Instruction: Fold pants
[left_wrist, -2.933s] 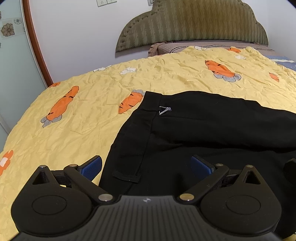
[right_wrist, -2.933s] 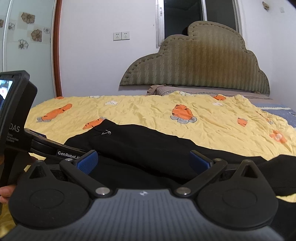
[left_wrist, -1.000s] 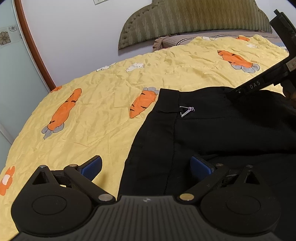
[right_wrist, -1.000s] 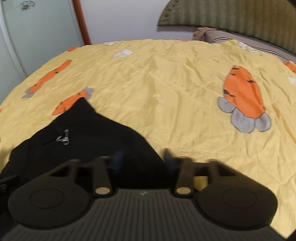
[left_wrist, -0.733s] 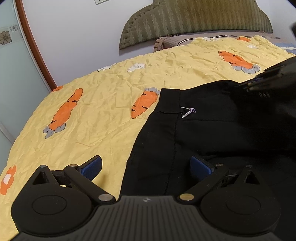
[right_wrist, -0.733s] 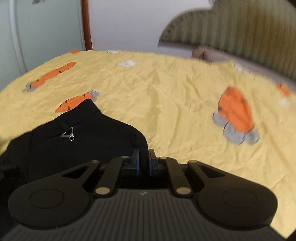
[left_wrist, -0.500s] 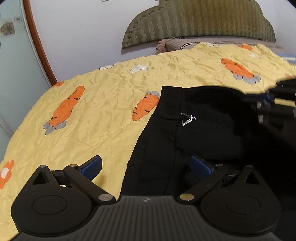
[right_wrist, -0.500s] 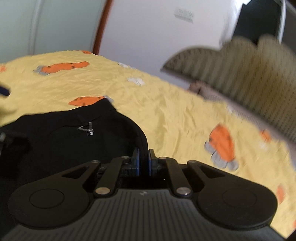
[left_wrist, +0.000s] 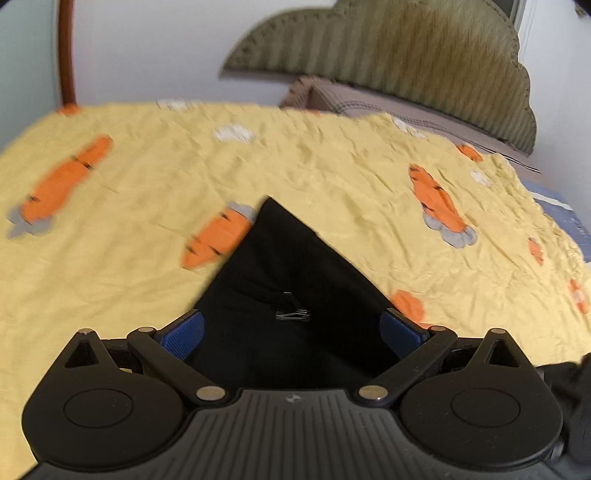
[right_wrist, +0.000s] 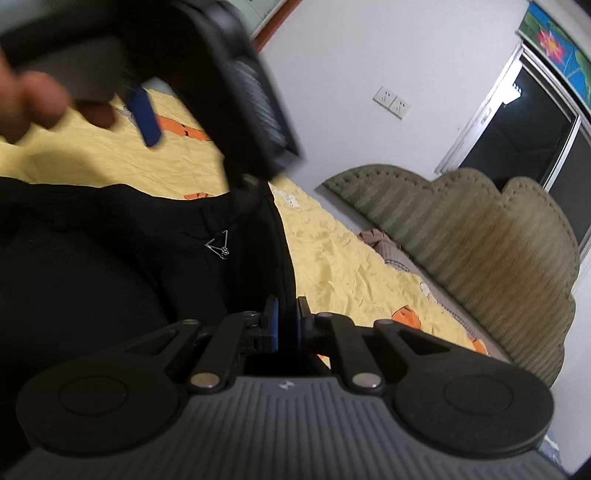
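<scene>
Black pants (left_wrist: 280, 280) lie on the yellow carrot-print bedspread (left_wrist: 332, 177), with a small metal clip (left_wrist: 293, 314) near the waistband. My left gripper (left_wrist: 291, 332) is open, its blue pads over the pants' waist corner. In the right wrist view my right gripper (right_wrist: 286, 323) is shut on the edge of the pants (right_wrist: 110, 266) and holds it lifted. The clip (right_wrist: 218, 245) shows there too. The left gripper's body (right_wrist: 236, 85) and the hand holding it appear blurred at the upper left of that view.
A green padded headboard (left_wrist: 406, 55) and a pillow (left_wrist: 369, 103) stand at the far end of the bed. A white wall with sockets (right_wrist: 391, 101) and a dark window (right_wrist: 517, 122) lie behind. A blue sheet (left_wrist: 565, 218) shows at the right edge.
My right gripper closed on the pants' edge and has lifted and tilted it toward the left gripper. The left gripper has swung over the waist corner and stays open.
</scene>
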